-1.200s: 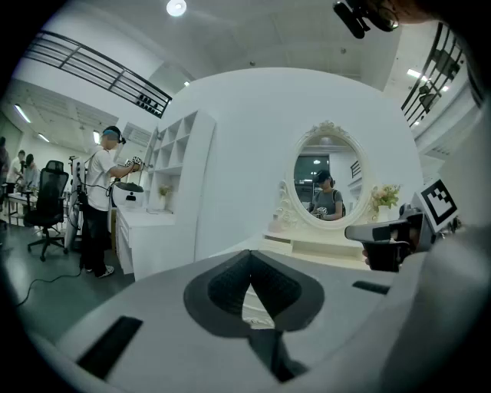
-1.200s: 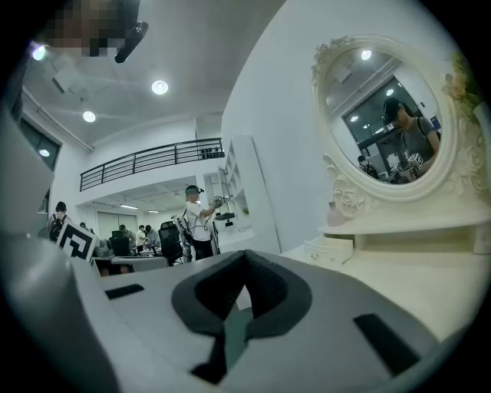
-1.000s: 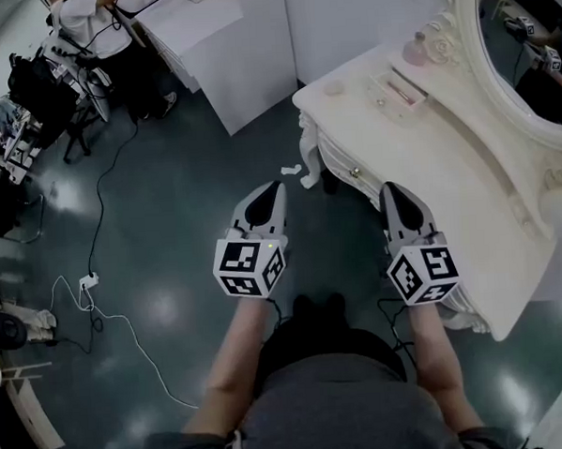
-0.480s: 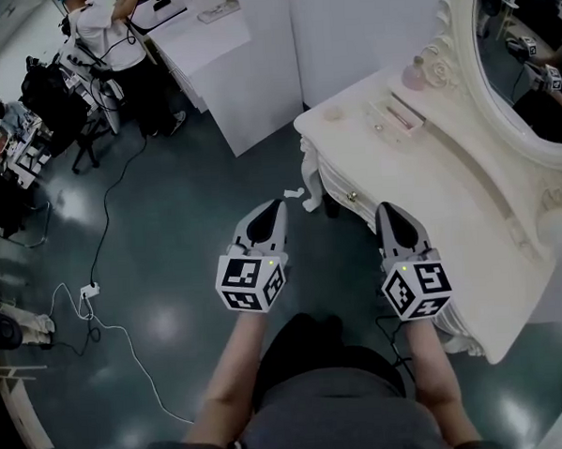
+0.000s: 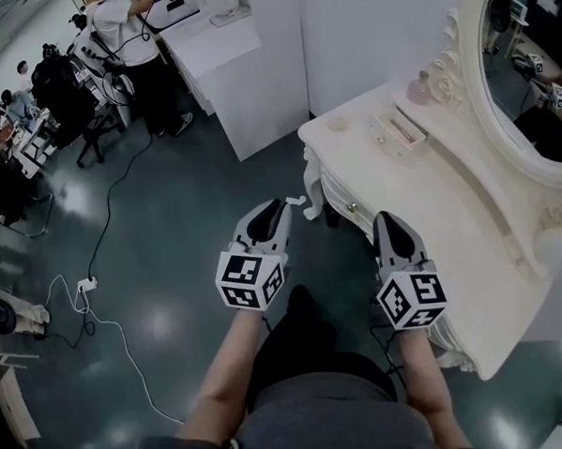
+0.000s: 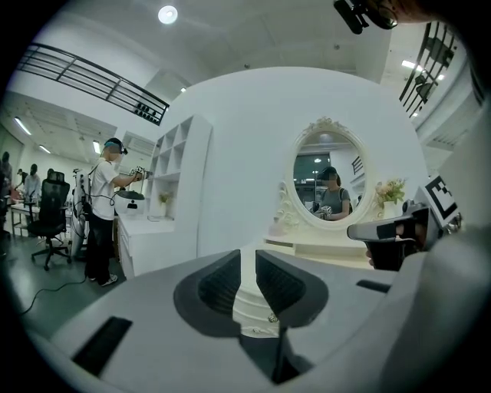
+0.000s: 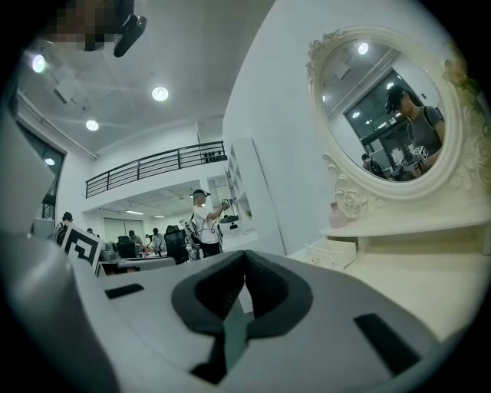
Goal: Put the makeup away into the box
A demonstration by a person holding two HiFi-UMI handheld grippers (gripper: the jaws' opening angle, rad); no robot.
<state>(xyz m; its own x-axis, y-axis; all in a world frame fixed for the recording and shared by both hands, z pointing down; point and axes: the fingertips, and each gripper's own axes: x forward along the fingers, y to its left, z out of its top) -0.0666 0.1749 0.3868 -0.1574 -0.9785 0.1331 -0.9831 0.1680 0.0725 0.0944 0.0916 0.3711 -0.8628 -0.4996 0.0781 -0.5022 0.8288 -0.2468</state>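
Left tongs [image 5: 280,204] have just been easing open, with nothing between them; right tongs [image 5: 382,217] are closed and empty. Both are held level, short of the ornate white desk [image 5: 450,219], probably readying a reach. The pink makeup bottle [image 5: 419,91] and shallow pale box [image 5: 398,129] sit at its far end.

Figure: Clearance around the dressing table [image 5: 449,201].
The tabletop is bare along its near and middle stretch. At its far end stand a small box [image 5: 398,128] and a pink bottle [image 5: 418,90], and the oval mirror [image 5: 528,93] walls the right edge. Left of the table the dark floor [image 5: 187,214] lies open, crossed by a cable [image 5: 103,228]. A white cabinet [image 5: 241,80] and a standing person [image 5: 126,39] close the far side.
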